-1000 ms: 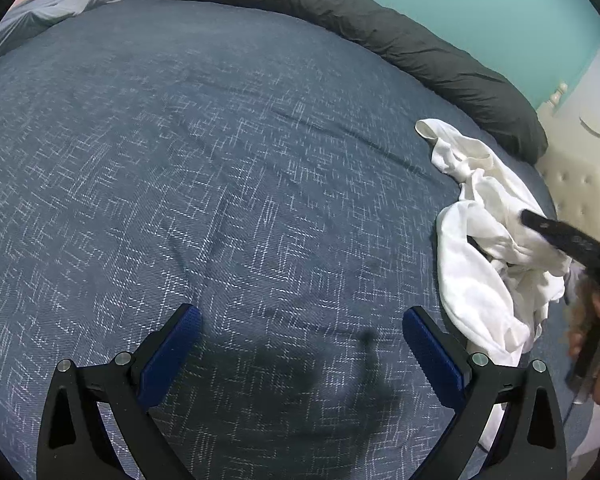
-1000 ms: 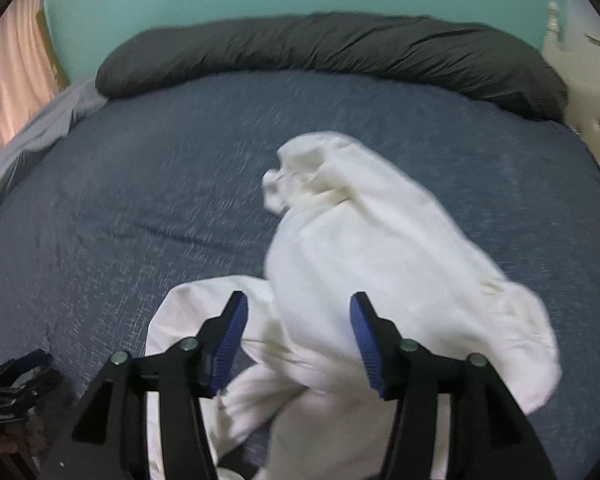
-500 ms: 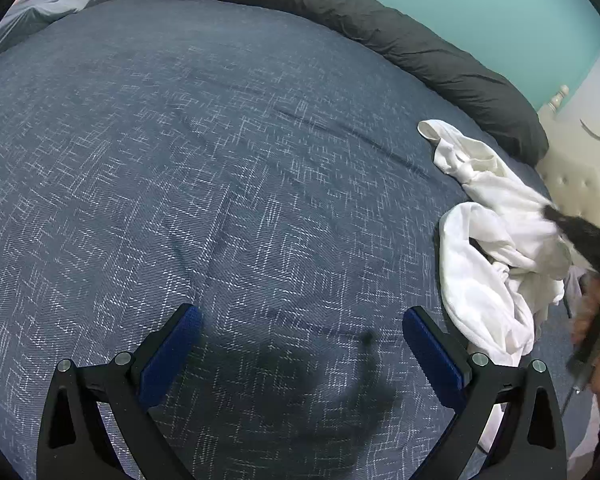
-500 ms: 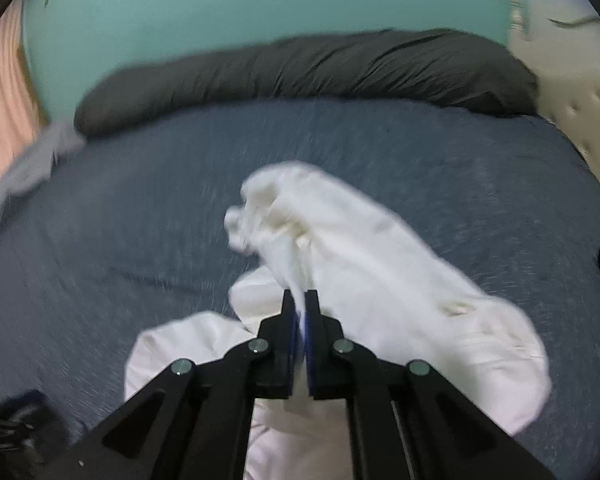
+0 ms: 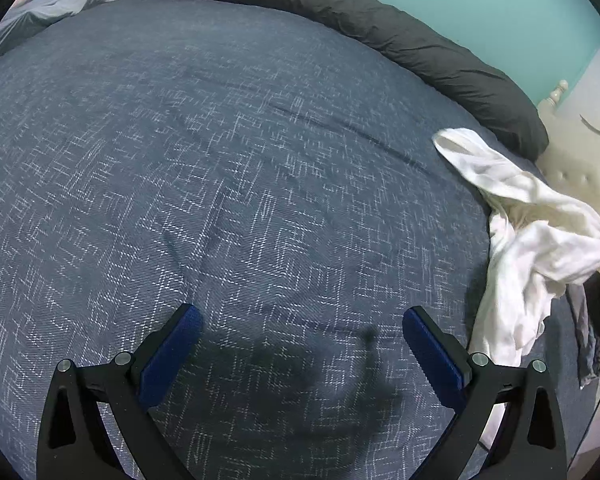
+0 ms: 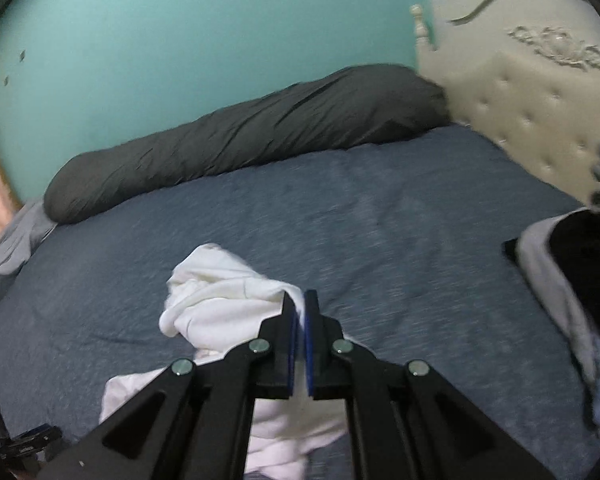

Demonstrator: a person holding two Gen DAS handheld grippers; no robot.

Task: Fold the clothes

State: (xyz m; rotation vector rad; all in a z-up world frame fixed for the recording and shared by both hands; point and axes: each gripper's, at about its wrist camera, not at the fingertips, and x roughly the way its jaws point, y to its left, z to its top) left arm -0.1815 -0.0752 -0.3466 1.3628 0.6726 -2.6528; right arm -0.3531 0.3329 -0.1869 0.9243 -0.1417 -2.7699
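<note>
White garment [image 6: 220, 300], pinched in right claw [image 6: 300, 300]

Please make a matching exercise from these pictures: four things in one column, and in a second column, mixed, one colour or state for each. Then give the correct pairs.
Things:
1. left claw
2. right claw
3. long pillow
4. bed cover

Colour or state:
A. dark grey, lying along the teal wall
B. shut on the white garment
C. open, with nothing between its fingers
D. dark blue with fine white flecks

Pairs: 1-C, 2-B, 3-A, 4-D
</note>
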